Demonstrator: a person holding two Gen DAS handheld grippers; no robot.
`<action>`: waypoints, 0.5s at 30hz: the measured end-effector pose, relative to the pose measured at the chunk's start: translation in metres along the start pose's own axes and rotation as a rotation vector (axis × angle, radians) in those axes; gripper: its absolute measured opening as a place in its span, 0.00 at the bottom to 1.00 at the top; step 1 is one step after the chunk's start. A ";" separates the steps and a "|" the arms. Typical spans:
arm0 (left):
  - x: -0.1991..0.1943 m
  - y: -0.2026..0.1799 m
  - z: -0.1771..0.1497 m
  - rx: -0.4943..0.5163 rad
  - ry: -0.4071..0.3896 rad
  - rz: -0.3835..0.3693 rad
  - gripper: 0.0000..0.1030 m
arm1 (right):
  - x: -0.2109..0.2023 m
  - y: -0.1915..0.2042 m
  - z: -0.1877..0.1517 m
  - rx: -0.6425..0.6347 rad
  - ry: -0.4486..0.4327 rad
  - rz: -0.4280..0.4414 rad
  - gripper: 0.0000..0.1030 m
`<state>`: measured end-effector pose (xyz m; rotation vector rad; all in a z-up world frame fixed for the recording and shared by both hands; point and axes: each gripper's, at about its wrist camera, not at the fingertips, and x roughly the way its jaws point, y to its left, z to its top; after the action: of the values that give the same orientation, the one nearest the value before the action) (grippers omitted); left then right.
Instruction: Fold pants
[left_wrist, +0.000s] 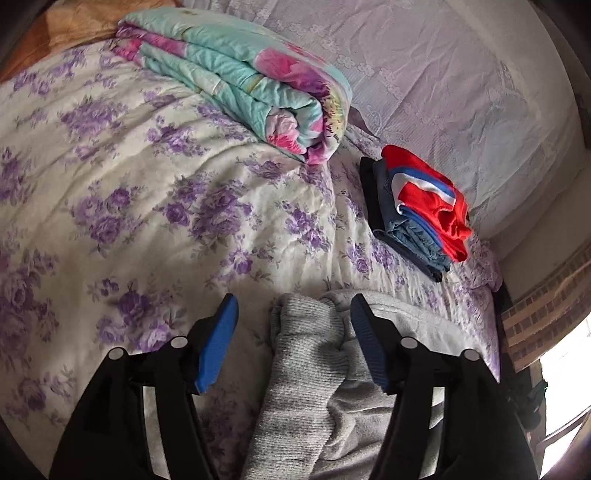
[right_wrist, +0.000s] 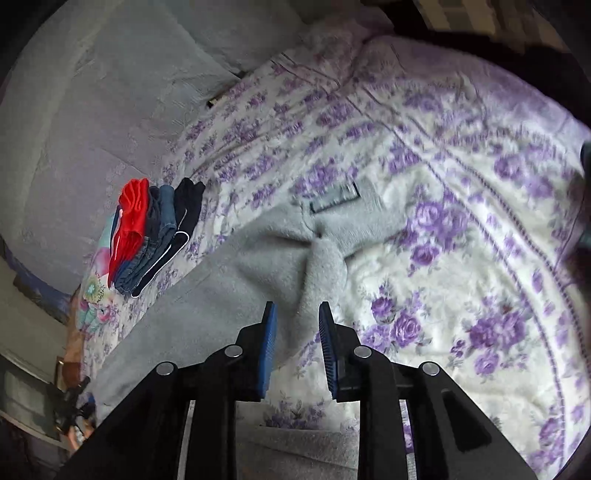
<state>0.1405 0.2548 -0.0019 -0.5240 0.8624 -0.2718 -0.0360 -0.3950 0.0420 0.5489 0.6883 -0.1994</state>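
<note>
Left gripper (left_wrist: 294, 314) gapes wide — right gripper (right_wrist: 297, 319) narrower, both angled downward.

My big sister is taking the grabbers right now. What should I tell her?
Left gripper: open, a bunched fold of the grey pants between its fingers, not pinched.
Right gripper: open, narrower gap, fabric between its fingers too.
The pants lie crumpled on the flowery bedspread.
Done: a folded clothes stack sits beside the rolled quilt.
Left: grip, spread flat, fold, probably add to the stack.
</note>
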 end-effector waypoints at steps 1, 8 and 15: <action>0.003 -0.006 0.003 0.033 0.010 0.023 0.67 | -0.004 0.012 0.001 -0.048 -0.016 0.004 0.24; 0.042 -0.011 0.010 0.099 0.117 0.009 0.59 | 0.056 0.102 -0.004 -0.279 0.113 0.158 0.28; 0.012 -0.005 0.010 0.112 -0.033 -0.156 0.13 | 0.118 0.200 -0.009 -0.487 0.214 0.314 0.28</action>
<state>0.1557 0.2488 -0.0021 -0.4908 0.7711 -0.4506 0.1183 -0.2215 0.0420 0.2037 0.8143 0.3201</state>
